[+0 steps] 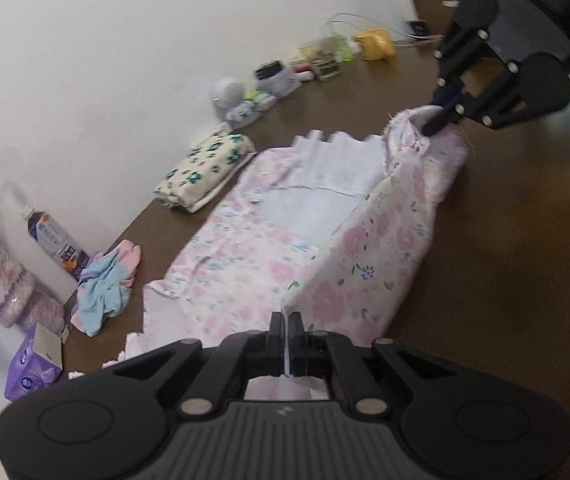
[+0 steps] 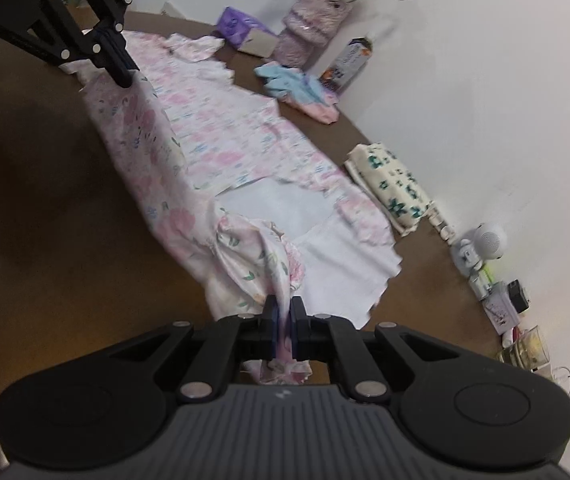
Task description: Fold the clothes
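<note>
A pale pink floral garment (image 1: 245, 256) lies stretched out on a dark brown table (image 1: 505, 280), reaching from one gripper to the other. Its print shows large pink blossoms with small blue and green sprigs, and a plain white inner panel shows in the middle where the near long edge is lifted and turned over. The left gripper (image 1: 286, 322) has its fingers pinched tight on one end of that raised edge, the cloth running straight ahead from its tips. The right gripper (image 2: 283, 308) is likewise clamped on the opposite end, with a bunched fold of fabric squeezed between its pads and hanging just below them. Beyond the garment, on the far side from both sets of fingers, a folded cream cloth with teal flowers (image 1: 205, 174) rests against a white wall (image 1: 105, 60). Farther along that wall sit a crumpled blue and pink cloth (image 1: 105, 288), a drink carton (image 1: 55, 240), a purple tissue pack (image 1: 33, 372), a fuzzy lilac vase (image 1: 1, 284) holding stems, a small white round speaker (image 2: 489, 238) and a yellow object (image 1: 377, 44).
</note>
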